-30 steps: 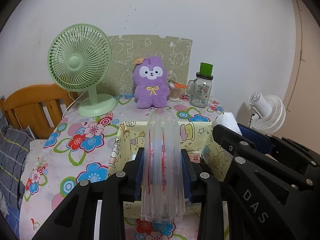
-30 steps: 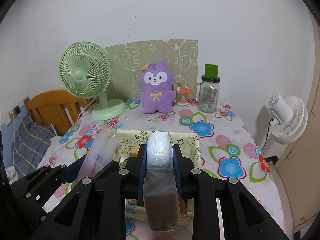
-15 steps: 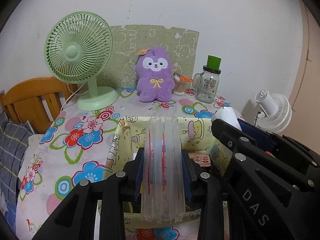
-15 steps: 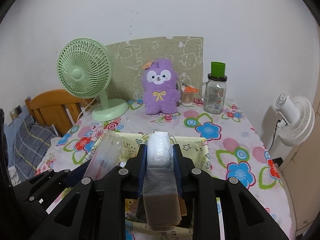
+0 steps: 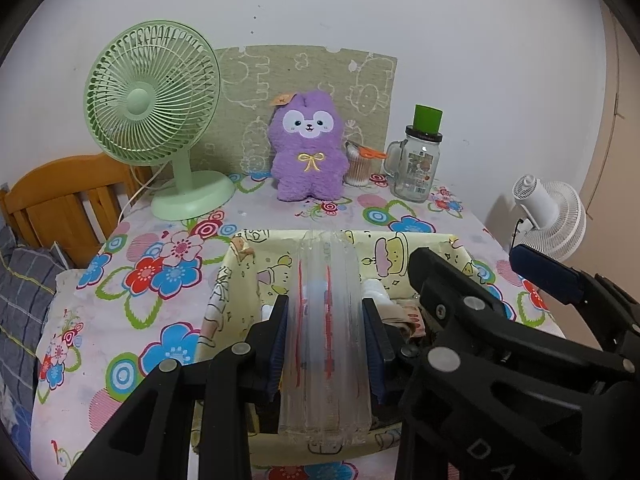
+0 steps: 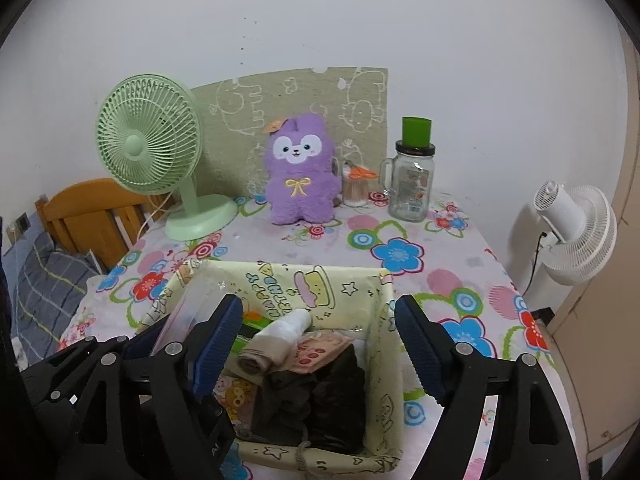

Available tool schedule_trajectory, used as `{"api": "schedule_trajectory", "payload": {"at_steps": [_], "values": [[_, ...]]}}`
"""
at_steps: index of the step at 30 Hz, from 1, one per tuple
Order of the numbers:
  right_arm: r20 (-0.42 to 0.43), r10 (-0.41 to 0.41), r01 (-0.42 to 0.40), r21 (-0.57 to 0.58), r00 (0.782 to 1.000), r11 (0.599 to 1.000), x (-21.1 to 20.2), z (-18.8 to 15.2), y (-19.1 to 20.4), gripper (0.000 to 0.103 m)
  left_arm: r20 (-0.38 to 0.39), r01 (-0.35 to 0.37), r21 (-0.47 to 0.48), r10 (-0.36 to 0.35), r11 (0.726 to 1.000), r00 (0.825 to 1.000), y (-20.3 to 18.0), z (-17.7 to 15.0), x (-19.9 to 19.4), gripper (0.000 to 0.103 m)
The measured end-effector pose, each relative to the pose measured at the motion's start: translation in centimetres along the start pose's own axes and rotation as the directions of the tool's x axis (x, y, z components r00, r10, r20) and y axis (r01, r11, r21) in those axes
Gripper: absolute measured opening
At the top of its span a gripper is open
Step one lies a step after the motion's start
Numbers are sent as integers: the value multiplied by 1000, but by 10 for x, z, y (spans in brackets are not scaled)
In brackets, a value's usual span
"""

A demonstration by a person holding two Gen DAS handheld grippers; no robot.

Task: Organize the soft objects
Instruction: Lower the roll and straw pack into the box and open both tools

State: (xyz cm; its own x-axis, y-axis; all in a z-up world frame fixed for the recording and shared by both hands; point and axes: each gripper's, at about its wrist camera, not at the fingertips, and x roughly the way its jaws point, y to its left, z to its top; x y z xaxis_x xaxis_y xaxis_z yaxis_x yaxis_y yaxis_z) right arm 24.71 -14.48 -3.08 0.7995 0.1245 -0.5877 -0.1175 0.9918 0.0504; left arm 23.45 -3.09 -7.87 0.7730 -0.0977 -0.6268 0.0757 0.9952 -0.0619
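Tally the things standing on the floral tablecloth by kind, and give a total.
Desk fans: 1, green fan
Plush toys: 1, purple plush
Jars and cups: 2, glass jar and swab cup
Fabric bins: 1, yellow bin
Total: 5

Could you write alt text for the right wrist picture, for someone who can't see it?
An open gripper hangs over a yellow fabric basket holding a rolled pale cloth and dark clothes. Behind, on a flowered tablecloth, stand a green fan, purple plush toy and glass jar.
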Motion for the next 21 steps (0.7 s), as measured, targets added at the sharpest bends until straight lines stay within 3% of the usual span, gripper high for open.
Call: {"api": "schedule_trajectory", "payload": {"at_steps": [8, 11, 13, 15, 17, 20, 21], "values": [[1, -14, 14, 45, 1000, 999, -4, 2, -15, 81, 16, 6, 33, -6, 999, 1000, -13, 7, 1, 36], [-2, -19, 19, 52, 1000, 998, -4, 0, -21, 81, 18, 2, 47, -3, 999, 1000, -18, 10, 4, 41], [-6, -24, 24, 53, 1000, 998, -4, -1, -24, 81, 32, -28, 54, 27, 998, 999, -22, 10, 5, 49], [-13, -33, 33, 59, 999, 998, -3, -1, -28, 81, 47, -40, 63, 37, 997, 998, -25, 10, 6, 69], [-14, -38, 39, 62, 999, 997, -2, -1, -31, 81, 48, -51, 66, 48, 996, 998, -27, 11, 9, 75], [-17, -38, 39, 60, 999, 997, -2, -2, -30, 81, 46, -54, 62, 51, 997, 998, -26, 12, 11, 91], [-19, -36, 38, 61, 999, 997, -2, -2, -30, 81, 42, -56, 63, 53, 996, 998, -26, 12, 12, 92]]}}
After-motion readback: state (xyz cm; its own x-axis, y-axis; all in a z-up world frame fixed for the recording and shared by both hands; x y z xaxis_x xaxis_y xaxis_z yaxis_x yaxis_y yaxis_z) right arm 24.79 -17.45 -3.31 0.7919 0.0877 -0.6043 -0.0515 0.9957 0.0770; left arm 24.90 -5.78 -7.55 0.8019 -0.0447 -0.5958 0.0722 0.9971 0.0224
